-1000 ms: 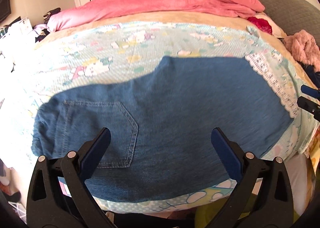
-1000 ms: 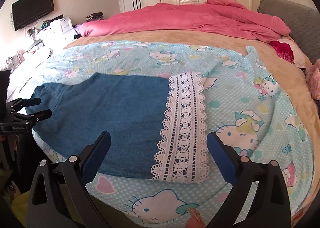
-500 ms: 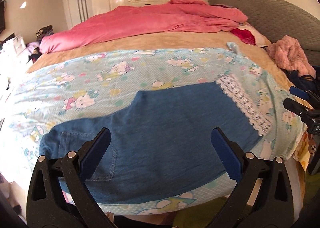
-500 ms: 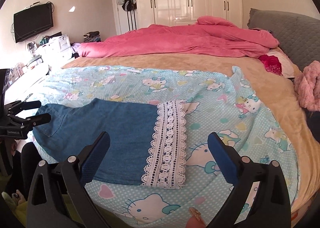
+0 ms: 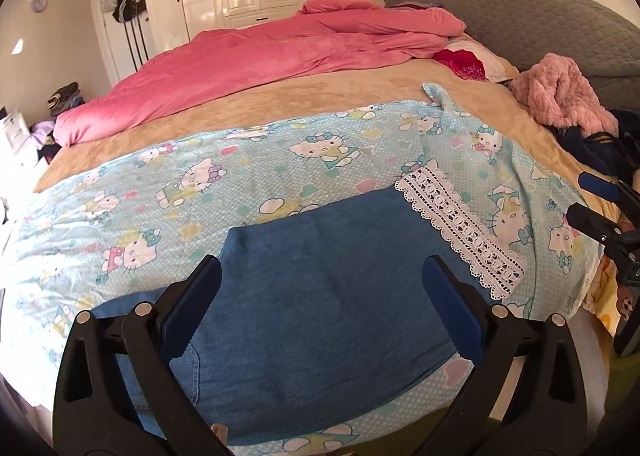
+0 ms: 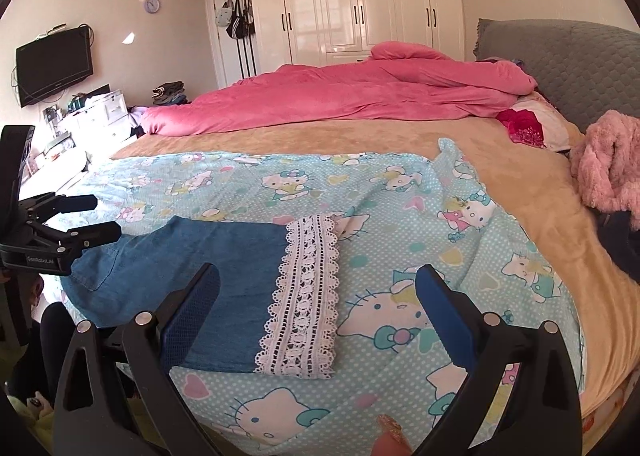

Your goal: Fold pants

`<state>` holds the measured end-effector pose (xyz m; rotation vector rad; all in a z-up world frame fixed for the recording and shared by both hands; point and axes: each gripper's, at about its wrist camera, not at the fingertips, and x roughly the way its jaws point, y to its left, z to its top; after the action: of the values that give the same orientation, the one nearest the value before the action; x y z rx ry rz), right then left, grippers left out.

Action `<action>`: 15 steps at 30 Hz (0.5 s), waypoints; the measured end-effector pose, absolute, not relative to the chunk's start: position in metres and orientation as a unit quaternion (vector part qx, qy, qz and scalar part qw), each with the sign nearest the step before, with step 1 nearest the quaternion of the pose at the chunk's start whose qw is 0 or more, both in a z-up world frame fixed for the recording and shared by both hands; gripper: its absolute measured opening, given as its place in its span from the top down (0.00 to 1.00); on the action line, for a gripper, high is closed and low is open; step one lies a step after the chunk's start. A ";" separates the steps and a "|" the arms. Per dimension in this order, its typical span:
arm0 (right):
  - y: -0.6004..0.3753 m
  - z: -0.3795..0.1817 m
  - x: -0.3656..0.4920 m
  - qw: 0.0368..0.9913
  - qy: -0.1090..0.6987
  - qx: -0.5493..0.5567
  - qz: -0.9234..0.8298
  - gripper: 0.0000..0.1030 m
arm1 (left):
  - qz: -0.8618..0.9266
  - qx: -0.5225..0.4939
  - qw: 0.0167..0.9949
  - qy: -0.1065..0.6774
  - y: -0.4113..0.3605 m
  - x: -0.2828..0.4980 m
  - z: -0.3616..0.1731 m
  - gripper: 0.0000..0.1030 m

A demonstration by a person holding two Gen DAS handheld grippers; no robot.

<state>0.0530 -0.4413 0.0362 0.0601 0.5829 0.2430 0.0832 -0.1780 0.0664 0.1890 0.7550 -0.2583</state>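
Note:
Blue denim pants (image 5: 320, 296) with a white lace hem (image 5: 460, 228) lie flat, legs stacked, on a Hello Kitty sheet (image 5: 240, 176) near the bed's front edge. They also show in the right wrist view (image 6: 224, 260), lace hem (image 6: 304, 296) to the right. My left gripper (image 5: 320, 304) is open and empty, held above and back from the pants' waist end. My right gripper (image 6: 316, 308) is open and empty, held back from the hem end. Each gripper shows in the other's view: the right (image 5: 600, 208), the left (image 6: 80, 216).
A pink duvet (image 6: 340, 96) lies bunched at the bed's far side on a tan blanket (image 6: 280, 138). A fluffy pink garment (image 6: 608, 164) and dark clothes sit at the right edge. A grey headboard (image 5: 540, 20), white wardrobes and a wall TV (image 6: 54, 64) stand beyond.
Both grippers have pulled back and up from the pants, so the pants look smaller and more of the room shows. The pants have not moved.

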 end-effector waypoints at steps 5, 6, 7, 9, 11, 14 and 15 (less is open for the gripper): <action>-0.450 0.029 0.055 0.949 0.292 0.036 0.112 0.05 | -0.135 0.100 0.911 0.376 -0.192 0.099 0.060 0.08; -0.451 0.027 0.055 0.949 0.294 0.037 0.110 0.05 | -0.138 0.101 0.910 0.378 -0.195 0.103 0.059 0.08; -0.453 0.025 0.057 0.948 0.298 0.039 0.107 0.05 | -0.140 0.103 0.908 0.381 -0.199 0.107 0.057 0.08; -0.455 0.021 0.057 0.946 0.303 0.042 0.105 0.05 | -0.147 0.108 0.904 0.386 -0.206 0.116 0.053 0.08; -0.457 0.017 0.059 0.944 0.311 0.045 0.101 0.05 | -0.149 0.112 0.902 0.390 -0.211 0.124 0.049 0.08; -0.458 0.011 0.059 0.942 0.319 0.044 0.097 0.05 | -0.161 0.112 0.895 0.400 -0.219 0.136 0.040 0.08; -0.458 0.008 0.060 0.941 0.322 0.044 0.096 0.05 | -0.164 0.114 0.893 0.404 -0.222 0.141 0.036 0.08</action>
<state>0.0598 -0.4583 0.0079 0.0904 0.6579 0.1955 0.1405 -0.2218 0.0364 0.2358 0.8372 -0.3405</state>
